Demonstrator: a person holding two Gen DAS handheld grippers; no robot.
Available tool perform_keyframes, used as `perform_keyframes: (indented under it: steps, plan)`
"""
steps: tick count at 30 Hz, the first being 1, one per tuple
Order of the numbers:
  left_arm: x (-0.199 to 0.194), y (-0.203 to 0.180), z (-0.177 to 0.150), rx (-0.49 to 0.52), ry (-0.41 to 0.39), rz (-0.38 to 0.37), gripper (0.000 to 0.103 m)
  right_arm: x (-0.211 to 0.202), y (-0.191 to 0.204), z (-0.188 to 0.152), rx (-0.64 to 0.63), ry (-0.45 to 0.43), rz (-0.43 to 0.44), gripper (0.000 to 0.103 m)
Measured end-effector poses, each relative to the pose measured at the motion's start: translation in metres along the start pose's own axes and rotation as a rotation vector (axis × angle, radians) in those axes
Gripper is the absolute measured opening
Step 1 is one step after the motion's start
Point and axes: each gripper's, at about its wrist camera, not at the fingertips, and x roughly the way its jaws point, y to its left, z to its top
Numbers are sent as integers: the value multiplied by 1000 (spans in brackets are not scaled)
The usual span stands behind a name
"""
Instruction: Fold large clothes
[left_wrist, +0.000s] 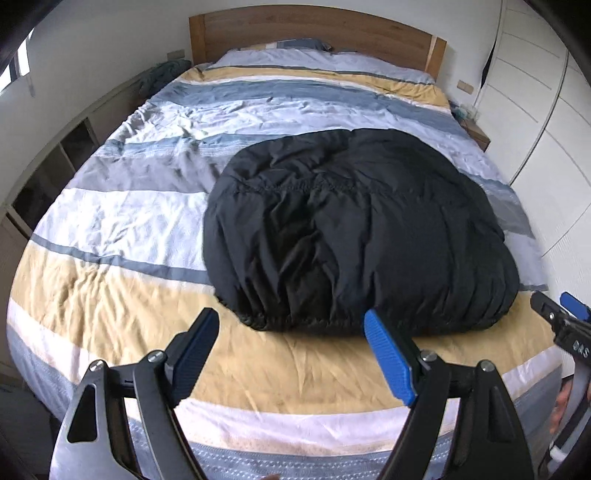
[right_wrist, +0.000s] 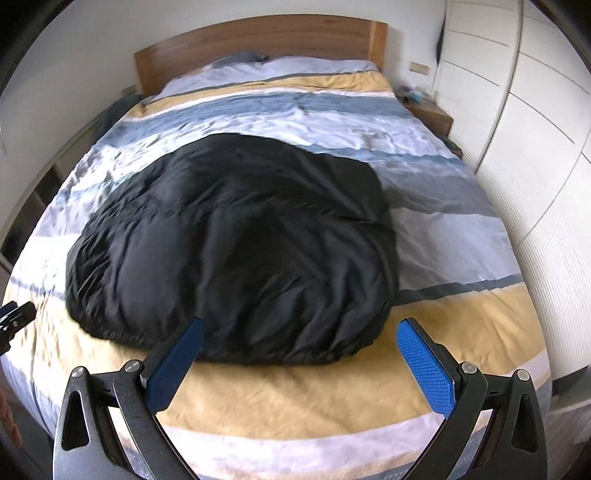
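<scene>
— Garment placement? Why is the black garment laid on the bed?
— For folding; it is spread just ahead of the left tool and right tool, both held wide apart, empty.

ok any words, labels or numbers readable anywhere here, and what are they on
"DAS": white letters, as best they read, on the black body of the right gripper, seen at the edge of the left wrist view.
Nothing else: no readable text on the black jacket, the bed cover or the wardrobe.
</scene>
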Motion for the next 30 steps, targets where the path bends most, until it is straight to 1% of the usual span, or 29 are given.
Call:
perform_keyframes:
  steps: [1, 4, 10, 17, 23, 30]
  plan:
    - [-3, -1, -2, 5, -7, 9, 80, -4, 6, -4, -6, 1, 5, 102]
    - [-7, -1, -3, 7, -8, 0, 80, -9, 19, -14, -31, 19, 18, 102]
    - [-5, -1, 1, 29, -6, -5, 80, -10, 29, -27, -39, 47, 12, 102]
    - [-1, -12, 10, 58, -6, -2, 80, -11, 17, -28, -39, 41, -3, 102]
    - [3, -27, 13, 73, 1, -8, 80, -9, 2, -27, -4, 46, -27, 102]
    - [15, -44, 8, 103, 43, -27, 80, -7, -12, -27, 36, 47, -50, 102]
